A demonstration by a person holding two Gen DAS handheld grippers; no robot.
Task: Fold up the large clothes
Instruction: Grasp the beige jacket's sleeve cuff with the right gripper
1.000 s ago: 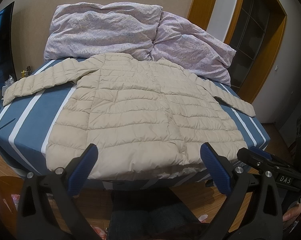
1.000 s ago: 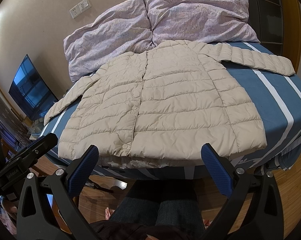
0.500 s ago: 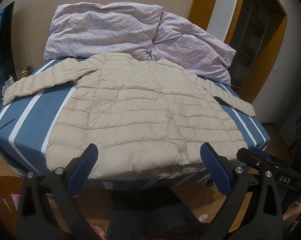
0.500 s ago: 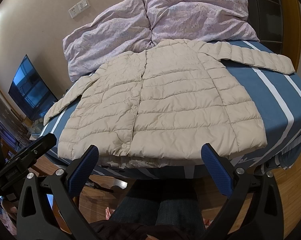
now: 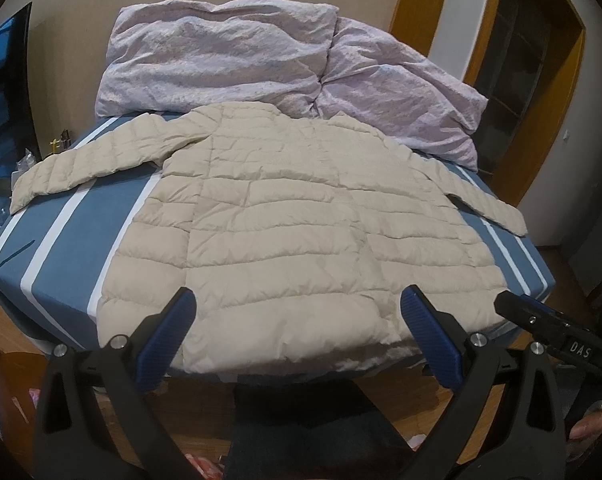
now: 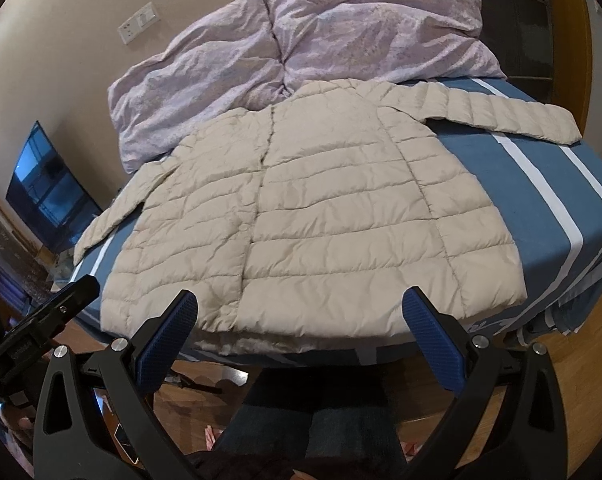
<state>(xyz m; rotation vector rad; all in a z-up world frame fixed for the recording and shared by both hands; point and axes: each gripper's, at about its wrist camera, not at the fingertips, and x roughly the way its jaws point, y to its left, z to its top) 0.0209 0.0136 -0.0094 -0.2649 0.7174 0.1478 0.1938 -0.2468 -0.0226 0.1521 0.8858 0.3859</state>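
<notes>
The jacket [image 6: 313,216] lies flat, unfolded; both grippers, left [image 5: 299,338] and right [image 6: 301,338], hang apart, empty; next probably calls for pinching a sleeve [image 6: 497,118].

— Left wrist view: mounted behind the left gripper [image 5: 299,330], looking forward between its blue pads, out from the foot of the bed [image 5: 67,252] toward the wall at its head. Held just off the near edge, above mattress height, angled slightly down.

— Right wrist view: same mounting behind the right gripper [image 6: 301,330], also at the foot, but rolled, so the bed slopes.

— Shared ground?

— Nearly all: the beige jacket [image 5: 301,240] [image 6: 313,216] spread flat, the lilac duvet [image 5: 261,68] [image 6: 301,40] behind, the striped sheet. Each also catches the other gripper at its frame edge, low right and low left.
</notes>
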